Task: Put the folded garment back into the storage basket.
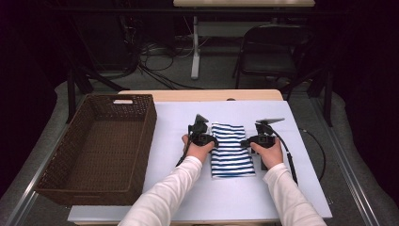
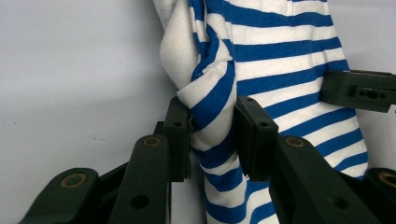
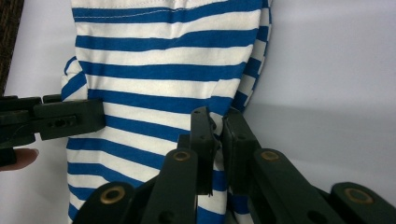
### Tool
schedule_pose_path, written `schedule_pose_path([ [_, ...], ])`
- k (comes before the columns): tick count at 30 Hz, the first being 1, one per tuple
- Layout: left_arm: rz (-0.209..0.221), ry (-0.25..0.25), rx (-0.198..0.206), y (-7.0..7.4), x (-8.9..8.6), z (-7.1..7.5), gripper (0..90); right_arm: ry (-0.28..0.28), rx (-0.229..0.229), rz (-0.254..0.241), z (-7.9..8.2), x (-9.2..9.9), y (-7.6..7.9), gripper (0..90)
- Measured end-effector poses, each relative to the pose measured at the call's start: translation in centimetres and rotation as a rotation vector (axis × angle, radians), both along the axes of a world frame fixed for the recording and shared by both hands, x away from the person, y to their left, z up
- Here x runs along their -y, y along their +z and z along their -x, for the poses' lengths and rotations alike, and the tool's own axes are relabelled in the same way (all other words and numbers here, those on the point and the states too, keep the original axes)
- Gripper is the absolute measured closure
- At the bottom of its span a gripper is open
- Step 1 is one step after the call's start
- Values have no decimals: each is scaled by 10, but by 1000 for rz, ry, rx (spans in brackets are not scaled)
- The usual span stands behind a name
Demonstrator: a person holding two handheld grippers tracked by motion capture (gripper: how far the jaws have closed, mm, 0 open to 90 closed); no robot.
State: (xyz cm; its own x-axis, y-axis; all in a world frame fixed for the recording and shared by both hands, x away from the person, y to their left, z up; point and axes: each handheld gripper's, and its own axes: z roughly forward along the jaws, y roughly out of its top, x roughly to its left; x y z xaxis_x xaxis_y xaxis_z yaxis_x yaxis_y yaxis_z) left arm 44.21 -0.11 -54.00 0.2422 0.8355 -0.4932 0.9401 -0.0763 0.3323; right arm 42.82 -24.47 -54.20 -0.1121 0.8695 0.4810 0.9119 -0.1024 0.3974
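No legible markings. Striped cloth [image 1: 231, 150] lies folded mid-table, beside the wicker basket [image 1: 96, 148]. Left gripper [image 2: 212, 135] clamps a bunched edge; right gripper [image 3: 218, 140] pinches the opposite edge. Basket visible from high view

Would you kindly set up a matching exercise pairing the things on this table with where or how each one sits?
Things:
1. wicker basket
2. striped cloth
3. left gripper
4. right gripper

States:
A. folded, lying between the two hands
B. pinching the cloth's right edge
C. empty, at the table's left
D. clamped on a bunched fold at the cloth's left edge

Pairs: 1-C, 2-A, 3-D, 4-B
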Motion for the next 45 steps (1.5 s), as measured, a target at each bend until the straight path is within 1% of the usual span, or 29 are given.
schedule_pose_path([
  [5, 6, 7, 6, 1, 0, 1, 697, 4, 19, 7, 2, -1, 2, 861],
  [7, 5, 4, 6, 1, 0, 1, 702, -4, 22, -1, 2, -1, 4, 865],
  [12, 7, 5, 7, 2, 0, 1, 706, 4, 28, -4, 3, 0, 7, 870],
  [13, 7, 9, 9, 2, 0, 1, 707, 2, 37, -10, 4, 0, 7, 871],
  [14, 8, 9, 9, 2, 0, 1, 708, 4, 31, -10, 4, 0, 8, 872],
  [16, 2, 1, 10, 2, -1, 1, 710, -3, 35, -20, 4, 0, 9, 872],
  [17, 3, 2, 9, 3, -1, 1, 711, 1, 39, -19, 4, 1, 9, 872],
  [19, 9, 0, 5, 3, -1, 1, 712, -1, 42, -32, 5, 1, 10, 872],
  [21, 11, -1, 4, 3, -2, 1, 713, 5, 36, -29, 5, 1, 12, 872],
  [23, 6, -1, 9, 4, -2, 1, 713, 0, 40, -39, 5, 1, 13, 872],
  [24, 3, -10, 7, 5, -2, 1, 714, 1, 45, -49, 5, 2, 13, 872],
  [26, 9, -4, 11, 5, -2, 1, 714, 5, 44, -53, 6, 3, 14, 872],
  [27, 9, -6, 10, 5, -3, 1, 714, 6, 46, -71, 6, 4, 14, 872],
  [28, 10, -4, 9, 6, -3, 1, 715, 4, 42, -79, 6, 4, 14, 873],
  [31, 22, 3, 0, 7, -4, 1, 715, 3, 31, -84, 6, 4, 16, 872],
  [35, 33, -7, -4, 10, -6, 1, 715, 8, 31, -95, 6, 6, 16, 872],
  [37, 32, -9, 0, 12, -7, 1, 715, 8, 28, -114, 5, 7, 17, 872],
  [41, 31, -17, 0, 15, -9, 1, 715, 11, 21, -126, 5, 7, 16, 872],
  [45, 35, -12, -1, 17, -10, 2, 715, 20, 10, -135, 5, 7, 16, 872],
])
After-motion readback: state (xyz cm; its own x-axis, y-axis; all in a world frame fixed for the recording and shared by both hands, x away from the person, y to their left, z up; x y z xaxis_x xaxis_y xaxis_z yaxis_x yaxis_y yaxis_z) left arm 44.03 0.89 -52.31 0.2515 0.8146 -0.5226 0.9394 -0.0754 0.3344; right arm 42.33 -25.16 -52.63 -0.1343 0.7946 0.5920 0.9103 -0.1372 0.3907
